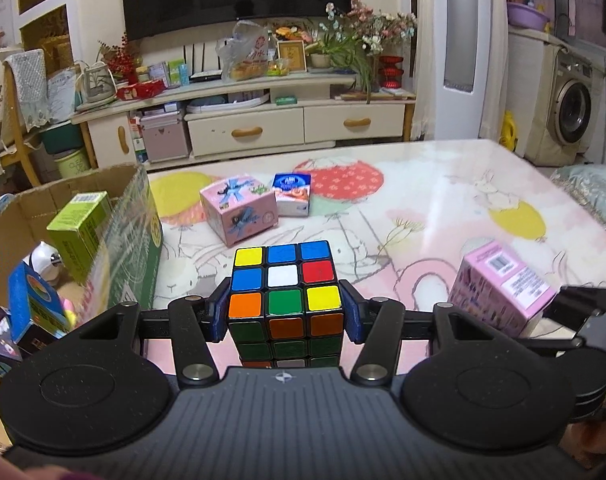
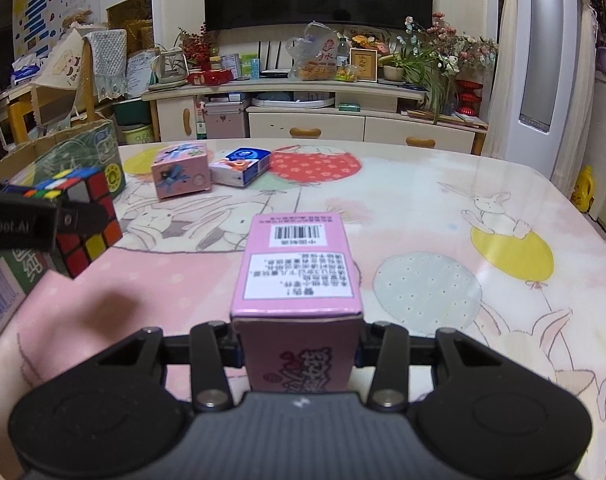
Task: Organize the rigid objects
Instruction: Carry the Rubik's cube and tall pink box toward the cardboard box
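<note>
My left gripper (image 1: 286, 316) is shut on a Rubik's cube (image 1: 285, 276) and holds it above the table, just right of the cardboard box (image 1: 135, 216). The cube also shows in the right wrist view (image 2: 85, 220), at the left. My right gripper (image 2: 299, 350) is shut on a pink carton with a barcode label (image 2: 299, 268), held above the table. That carton also shows at the right of the left wrist view (image 1: 503, 284). A pink cube box (image 1: 239, 210) and a blue-white packet (image 1: 293, 194) lie further back on the table.
The cardboard box at the left holds a green carton (image 1: 81, 232), a blue box (image 1: 37, 308) and other items. The table (image 1: 443, 208) has a pink cartoon cover. A TV stand (image 1: 303, 120) stands behind it.
</note>
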Available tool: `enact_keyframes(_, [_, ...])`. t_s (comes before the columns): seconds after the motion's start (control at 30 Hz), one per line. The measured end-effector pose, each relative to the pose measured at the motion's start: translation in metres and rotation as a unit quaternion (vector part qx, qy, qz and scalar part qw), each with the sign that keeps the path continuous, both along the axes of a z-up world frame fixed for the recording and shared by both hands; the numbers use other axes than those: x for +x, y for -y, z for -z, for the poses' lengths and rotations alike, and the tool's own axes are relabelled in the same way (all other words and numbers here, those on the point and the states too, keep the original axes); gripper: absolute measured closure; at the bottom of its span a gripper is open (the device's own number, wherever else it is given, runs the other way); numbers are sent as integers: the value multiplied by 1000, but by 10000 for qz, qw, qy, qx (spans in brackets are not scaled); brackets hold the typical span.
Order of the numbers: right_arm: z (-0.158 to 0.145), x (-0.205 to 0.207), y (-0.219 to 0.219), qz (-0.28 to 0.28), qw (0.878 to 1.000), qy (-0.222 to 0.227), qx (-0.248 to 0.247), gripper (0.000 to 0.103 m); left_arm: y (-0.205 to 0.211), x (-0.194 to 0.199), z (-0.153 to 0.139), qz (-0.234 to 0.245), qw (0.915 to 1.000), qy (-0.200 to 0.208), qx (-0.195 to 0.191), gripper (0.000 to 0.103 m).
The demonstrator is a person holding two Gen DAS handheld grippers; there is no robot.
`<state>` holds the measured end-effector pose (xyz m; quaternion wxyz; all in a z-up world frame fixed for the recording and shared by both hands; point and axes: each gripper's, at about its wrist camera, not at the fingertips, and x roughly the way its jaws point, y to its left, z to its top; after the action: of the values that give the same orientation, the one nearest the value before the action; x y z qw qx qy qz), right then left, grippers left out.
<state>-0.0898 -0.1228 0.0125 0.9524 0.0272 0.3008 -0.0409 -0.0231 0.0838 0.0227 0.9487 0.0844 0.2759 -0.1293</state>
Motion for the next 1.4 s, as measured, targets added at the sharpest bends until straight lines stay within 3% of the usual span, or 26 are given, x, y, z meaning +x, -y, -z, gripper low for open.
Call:
enact_keyframes(0.3, [-18,-8,-16,-122,9999,83,49,60,-18,-4,-21,-18,9995,196,-244,37])
enact_keyframes(0.83, [-72,-3,-69,-693,9955,644,20,60,-65,-8,-59,-453,9940,562,-820,37])
enact_keyframes(1.17, [-98,23,-110,-1141,9892,906,167,60,-99,-8,-73,-932,9879,764,-974,37])
enact_keyframes(1.4, [-111,49,-143,-1540,9816,1035,450,60,-134,5,-76,-1424,9811,680,-1120,37])
